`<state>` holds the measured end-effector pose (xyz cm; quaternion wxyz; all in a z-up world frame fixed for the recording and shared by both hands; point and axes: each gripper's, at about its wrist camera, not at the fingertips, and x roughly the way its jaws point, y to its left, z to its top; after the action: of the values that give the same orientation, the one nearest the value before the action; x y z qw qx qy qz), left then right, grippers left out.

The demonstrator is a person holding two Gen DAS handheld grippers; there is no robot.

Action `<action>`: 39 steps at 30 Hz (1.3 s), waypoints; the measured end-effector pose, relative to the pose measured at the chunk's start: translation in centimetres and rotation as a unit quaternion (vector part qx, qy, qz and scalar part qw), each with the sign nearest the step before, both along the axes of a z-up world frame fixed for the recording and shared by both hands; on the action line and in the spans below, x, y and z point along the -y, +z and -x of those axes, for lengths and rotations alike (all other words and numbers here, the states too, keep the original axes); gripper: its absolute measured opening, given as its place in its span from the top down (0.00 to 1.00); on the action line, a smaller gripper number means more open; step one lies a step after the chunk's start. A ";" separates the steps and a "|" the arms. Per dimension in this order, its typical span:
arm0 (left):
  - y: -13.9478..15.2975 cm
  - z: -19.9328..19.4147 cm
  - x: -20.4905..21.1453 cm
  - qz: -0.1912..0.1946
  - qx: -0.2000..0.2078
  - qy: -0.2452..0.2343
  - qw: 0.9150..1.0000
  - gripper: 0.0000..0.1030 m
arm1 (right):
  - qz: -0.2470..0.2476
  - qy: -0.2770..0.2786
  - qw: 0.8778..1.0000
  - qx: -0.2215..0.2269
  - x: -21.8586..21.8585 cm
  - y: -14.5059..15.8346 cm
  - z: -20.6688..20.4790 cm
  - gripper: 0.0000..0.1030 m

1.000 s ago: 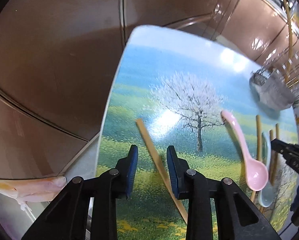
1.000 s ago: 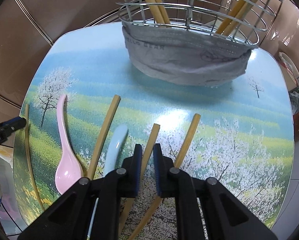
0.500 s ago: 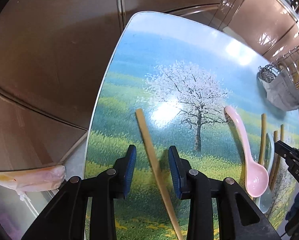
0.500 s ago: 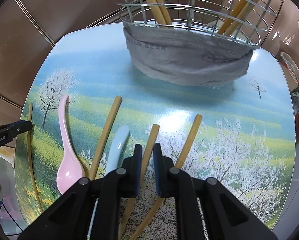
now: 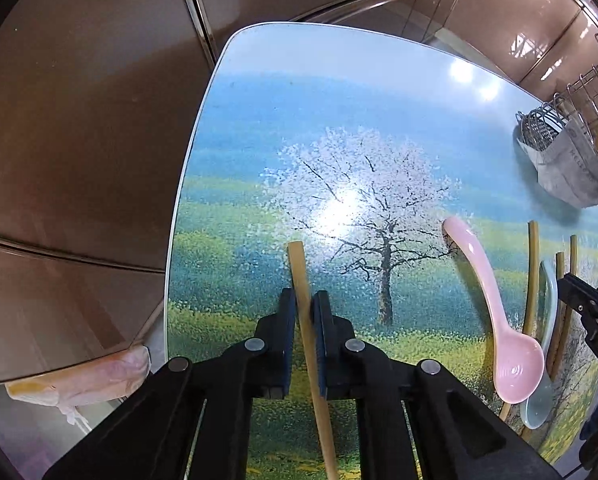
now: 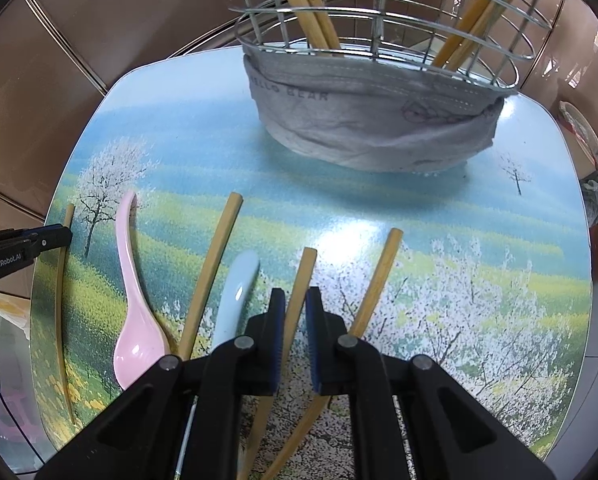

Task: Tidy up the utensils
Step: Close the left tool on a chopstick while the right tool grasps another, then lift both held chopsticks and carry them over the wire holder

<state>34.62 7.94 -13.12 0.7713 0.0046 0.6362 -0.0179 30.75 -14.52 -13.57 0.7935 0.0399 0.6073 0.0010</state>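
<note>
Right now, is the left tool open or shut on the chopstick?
Shut on it. The left tool has just been closing, and its blue pads now sit against both sides of the chopstick lying on the table.

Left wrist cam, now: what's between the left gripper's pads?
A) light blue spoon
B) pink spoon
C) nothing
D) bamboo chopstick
D: in the left wrist view the left gripper has its blue pads closed on a bamboo chopstick; the pink spoon lies apart, to its right.
</note>
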 end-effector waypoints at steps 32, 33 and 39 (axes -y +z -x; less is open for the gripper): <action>8.9 12.4 -0.9 0.070 0.193 0.007 0.979 0.94 | -0.090 0.017 0.972 0.216 2.6 9.6 10.8 0.94; 9.7 13.3 -0.8 0.072 0.206 0.002 0.976 0.94 | -0.092 0.020 0.970 0.226 2.4 10.1 11.3 0.94; 12.6 16.5 0.6 0.094 0.247 -0.014 0.964 0.94 | -0.095 0.032 0.955 0.278 1.1 12.6 15.1 0.94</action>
<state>18.11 7.37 -0.47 0.9009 -0.0548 0.4217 -0.0866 15.67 -15.60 -1.00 0.9230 0.0938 0.3609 0.0950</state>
